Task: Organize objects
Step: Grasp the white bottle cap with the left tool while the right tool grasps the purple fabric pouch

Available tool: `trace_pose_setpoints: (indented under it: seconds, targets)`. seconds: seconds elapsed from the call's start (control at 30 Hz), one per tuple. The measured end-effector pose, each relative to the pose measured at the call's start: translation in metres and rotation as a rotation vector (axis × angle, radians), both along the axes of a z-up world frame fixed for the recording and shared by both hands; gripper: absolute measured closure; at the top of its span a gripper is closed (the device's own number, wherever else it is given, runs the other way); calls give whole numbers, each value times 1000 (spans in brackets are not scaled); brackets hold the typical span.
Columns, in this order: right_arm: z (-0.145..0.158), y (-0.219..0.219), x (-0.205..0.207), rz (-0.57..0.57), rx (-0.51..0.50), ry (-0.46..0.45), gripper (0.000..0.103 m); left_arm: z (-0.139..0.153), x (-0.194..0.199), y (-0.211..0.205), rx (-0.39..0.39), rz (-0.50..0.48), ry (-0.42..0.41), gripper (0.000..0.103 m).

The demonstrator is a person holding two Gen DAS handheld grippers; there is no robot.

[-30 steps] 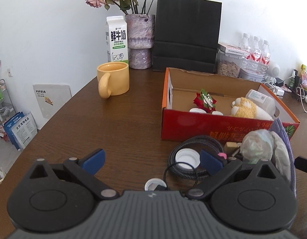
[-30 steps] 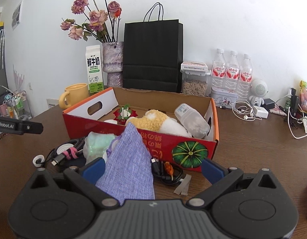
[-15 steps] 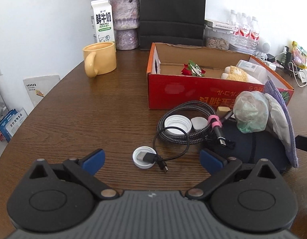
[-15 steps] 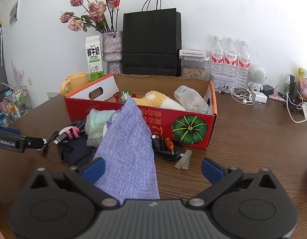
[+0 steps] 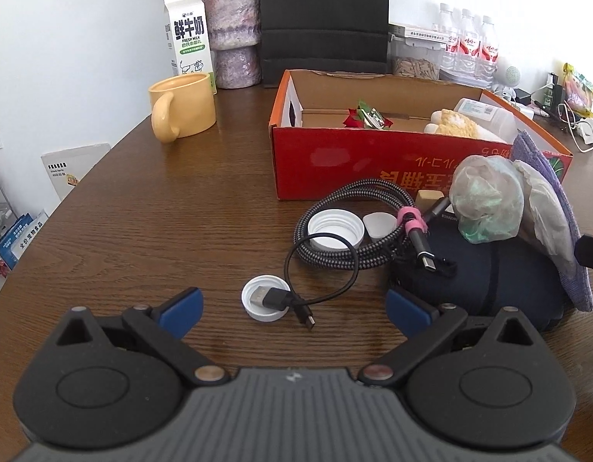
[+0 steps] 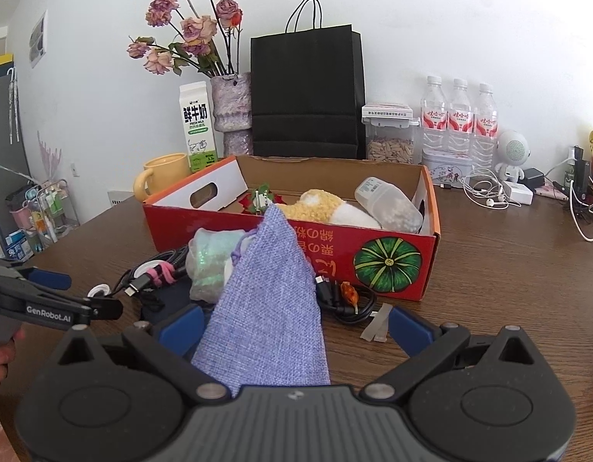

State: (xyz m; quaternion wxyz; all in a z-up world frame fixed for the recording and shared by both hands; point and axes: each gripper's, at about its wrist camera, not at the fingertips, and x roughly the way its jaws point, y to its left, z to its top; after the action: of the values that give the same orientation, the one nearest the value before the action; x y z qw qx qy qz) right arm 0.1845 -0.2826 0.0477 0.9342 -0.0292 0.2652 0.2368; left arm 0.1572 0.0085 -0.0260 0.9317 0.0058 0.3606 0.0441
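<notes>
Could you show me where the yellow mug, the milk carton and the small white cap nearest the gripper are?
yellow mug (image 5: pixel 185 106), left wrist view, on its side wall.
milk carton (image 5: pixel 188 38), left wrist view, on its printed front.
small white cap (image 5: pixel 258 310), left wrist view, on its rim.

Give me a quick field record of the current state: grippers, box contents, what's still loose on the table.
left gripper: open, empty, over small white cap
right gripper: open, purple cloth pouch between its fingers, not clamped
red box: holds plush toy, clear bottle, red flower ornament
loose: braided cable, thin black cable, large white cap, dark pouch, wrapped bundle
</notes>
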Motion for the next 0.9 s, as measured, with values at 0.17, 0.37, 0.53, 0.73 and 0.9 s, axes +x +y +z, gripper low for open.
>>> trace_pose_setpoints:
  seconds: [0.17,0.37,0.53,0.73,0.9]
  targets:
    - [-4,-5,6,-24,8,12,2,0,0,1,1,4,-1,0]
    - [-5,-21,10,-61,30,14,2,4,0,2,1,3,-10,0]
    - [-9,-26,17,-66,35,28,4,2,1,0,5,5,-5,0]
    - [-15,-26,29,-60,47,62,17,3,1,2,9,12,-13,0]
    - [-19,-25,37,-62,47,82,24,2,3,2,12,5,-15,6]
